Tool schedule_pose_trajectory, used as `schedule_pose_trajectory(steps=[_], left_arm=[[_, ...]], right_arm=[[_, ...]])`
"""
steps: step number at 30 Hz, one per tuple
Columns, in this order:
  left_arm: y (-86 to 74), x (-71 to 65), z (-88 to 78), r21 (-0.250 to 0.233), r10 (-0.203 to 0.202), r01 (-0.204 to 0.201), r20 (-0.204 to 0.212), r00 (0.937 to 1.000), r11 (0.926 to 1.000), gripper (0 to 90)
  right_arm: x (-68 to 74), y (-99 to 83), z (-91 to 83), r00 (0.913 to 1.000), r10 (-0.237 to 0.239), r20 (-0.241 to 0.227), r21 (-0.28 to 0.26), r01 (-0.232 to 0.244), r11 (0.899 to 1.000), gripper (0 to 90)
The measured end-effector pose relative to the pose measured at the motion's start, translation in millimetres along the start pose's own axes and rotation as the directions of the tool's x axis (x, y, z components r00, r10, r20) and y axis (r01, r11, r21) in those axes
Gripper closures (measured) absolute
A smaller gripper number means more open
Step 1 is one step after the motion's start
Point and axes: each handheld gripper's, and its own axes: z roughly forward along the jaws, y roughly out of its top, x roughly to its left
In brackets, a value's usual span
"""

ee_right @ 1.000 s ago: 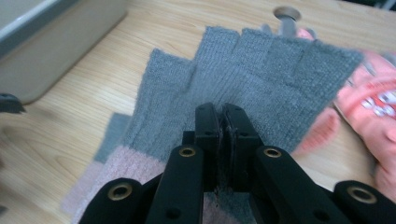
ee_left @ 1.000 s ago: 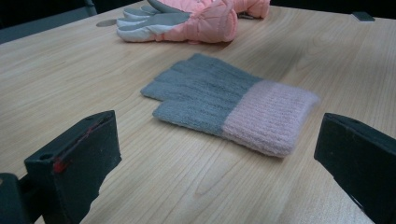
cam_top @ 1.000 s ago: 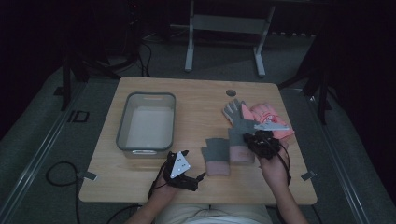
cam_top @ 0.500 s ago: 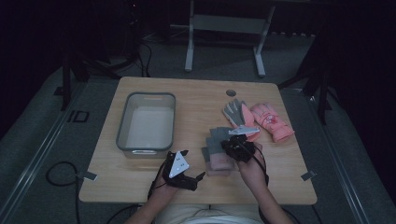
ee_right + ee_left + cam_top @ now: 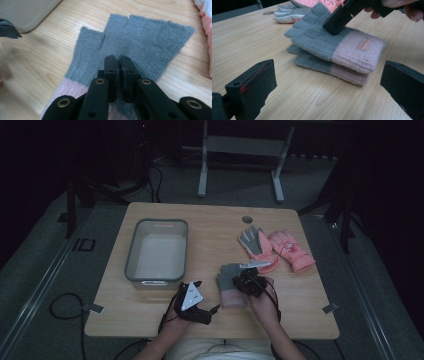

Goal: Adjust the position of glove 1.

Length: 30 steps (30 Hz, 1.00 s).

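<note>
Right tool (image 5: pixel 118 68) pinching top grey-pink glove (image 5: pixel 140 35); left tool (image 5: pixel 329 85) wide, table edge near

Wooden table (image 5: pixel 215 222): bin (image 5: pixel 157 251), stacked mittens (image 5: pixel 231 285), gloves (image 5: pixel 276 249).

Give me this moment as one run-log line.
right gripper: shut, on top grey-pink knit glove | left gripper: open, facing stacked pair | bin: left of gloves

Gloves between my jaws and the bin
One knit glove (image 5: pixel 231 285) lies stacked on another on the bench (image 5: pixel 210 220); bin (image 5: pixel 157 251) left, two more gloves (image 5: pixel 275 249) behind right.
</note>
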Motion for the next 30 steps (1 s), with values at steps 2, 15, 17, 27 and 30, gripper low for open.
schedule_pose_trajectory(steps=[2, 15, 17, 27, 30], left_arm=[[0.2, 0.0, 0.5, 0.003, -0.001, 0.001, -0.001, 1.0000, 1.0000, 0.0], [0.4, 0.2, 0.9, 0.008, -0.002, 0.002, 0.005, 1.0000, 1.0000, 0.0], [0.5, 0.0, 1.0, 0.011, 0.001, -0.001, 0.004, 1.0000, 0.9999, 0.0], [1.4, -2.7, 2.9, 0.000, 0.060, -0.060, -0.085, 0.9946, 0.9982, 0.0], [9.2, -5.4, -0.3, 0.012, 0.039, -0.038, -0.086, 0.9955, 0.9992, 0.0]], right_arm=[[-0.6, -0.8, 3.3, 1.0000, -0.008, -0.006, 0.011, 0.008, 1.000, 84.9], [-3.7, -9.1, 18.2, 0.9997, 0.021, -0.016, 0.029, -0.020, 0.999, 83.1], [-3.0, -10.7, 19.5, 0.9999, 0.007, -0.009, 0.028, -0.007, 1.000, 82.0], [-6.1, -12.4, 14.2, 0.9996, 0.009, -0.025, 0.007, -0.009, 1.000, 71.5], [-16.4, -5.1, 1.8, 0.9991, -0.008, -0.042, -0.029, 0.007, 1.000, 70.7]])
